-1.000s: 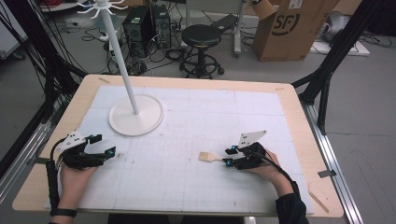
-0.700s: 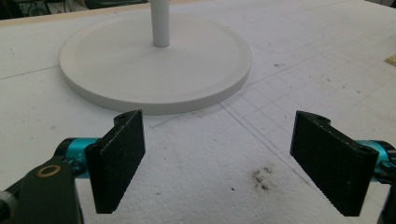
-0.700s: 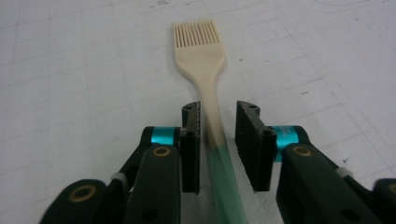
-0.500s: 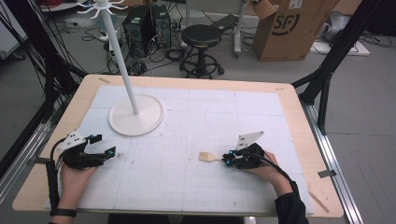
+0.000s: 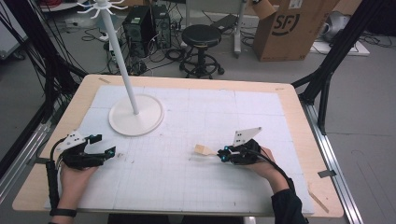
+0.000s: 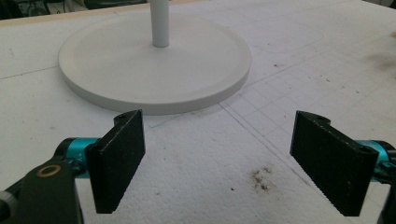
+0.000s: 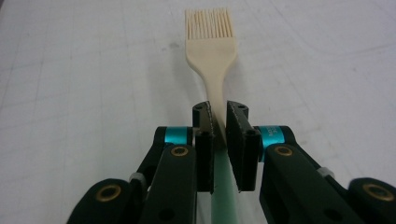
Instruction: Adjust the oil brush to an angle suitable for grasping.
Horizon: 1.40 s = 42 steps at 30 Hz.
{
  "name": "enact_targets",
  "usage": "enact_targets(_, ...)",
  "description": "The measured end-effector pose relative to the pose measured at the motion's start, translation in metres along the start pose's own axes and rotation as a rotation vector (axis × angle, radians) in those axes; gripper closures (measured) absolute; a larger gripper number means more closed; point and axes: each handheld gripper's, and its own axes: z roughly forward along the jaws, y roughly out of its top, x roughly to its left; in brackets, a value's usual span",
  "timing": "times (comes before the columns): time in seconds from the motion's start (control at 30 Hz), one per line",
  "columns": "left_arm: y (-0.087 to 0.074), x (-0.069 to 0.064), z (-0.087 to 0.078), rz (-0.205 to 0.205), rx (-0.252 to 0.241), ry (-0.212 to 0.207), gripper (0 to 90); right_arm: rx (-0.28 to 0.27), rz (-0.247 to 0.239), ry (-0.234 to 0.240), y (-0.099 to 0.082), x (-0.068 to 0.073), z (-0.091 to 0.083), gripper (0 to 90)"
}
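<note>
**Right gripper clamped on the brush handle, left gripper spread wide beside the stand**

From the high view, your right gripper [image 5: 223, 154] lies low on the white mat [image 5: 243, 112], right of the middle, pointing left across the table. The pastry brush [image 5: 204, 150] sticks out of its front, bristle head farthest from your hand and resting on the mat. The jaws have just been closing, with the brush handle between them. Your left gripper [image 5: 103, 148] sits near the left edge of the mat, also low, pointing right. The white stand [image 5: 136, 115] rises just beyond it, its round base flat on the mat and its pole running up to a ring of hooks at the top. The two grippers are well apart.

In the left gripper view, your two black pads [image 6: 116, 163] stand far apart with nothing but bare, speckled mat between them. The round base of the stand [image 6: 154, 70] lies just ahead, not touching either pad.

In the right gripper view, your jaws are drawn together on the brush [image 7: 211, 56]: both pads press the cream neck where it meets the green part of the handle. The comb-like bristles point straight away, lying on the mat.
</note>
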Motion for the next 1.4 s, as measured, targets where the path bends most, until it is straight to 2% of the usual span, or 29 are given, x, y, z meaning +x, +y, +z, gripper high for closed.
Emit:
enact_targets(0.2, 0.0, 0.0, 0.0, -0.001, -0.002, 0.0, 18.6, -0.021, -0.035, 0.032, 0.025, 0.0, 0.009, 82.3)
enact_targets(0.33, 0.0, 0.001, 0.0, -0.006, -0.005, -0.004, 18.6, -0.023, -0.085, 0.063, 0.047, 0.002, 0.024, 82.3)
enact_targets(0.57, 0.0, 0.001, -0.001, -0.011, -0.008, -0.009, 18.5, -0.016, -0.162, 0.134, 0.089, 0.008, 0.06, 82.3)
enact_targets(0.77, 0.0, 0.001, -0.001, -0.01, -0.008, -0.011, 18.5, 0.007, -0.211, 0.218, 0.119, 0.017, 0.099, 82.3)
enact_targets(1.03, 0.0, 0.001, -0.001, -0.011, -0.009, -0.013, 18.6, 0.057, -0.286, 0.32, 0.14, 0.037, 0.148, 82.2)
enact_targets(1.23, 0.0, 0.001, -0.001, -0.012, -0.008, -0.013, 18.7, 0.083, -0.318, 0.358, 0.152, 0.05, 0.173, 82.2)
enact_targets(1.4, 0.0, 0.001, -0.001, -0.004, -0.004, -0.013, 18.8, 0.13, -0.345, 0.38, 0.155, 0.059, 0.191, 82.1)
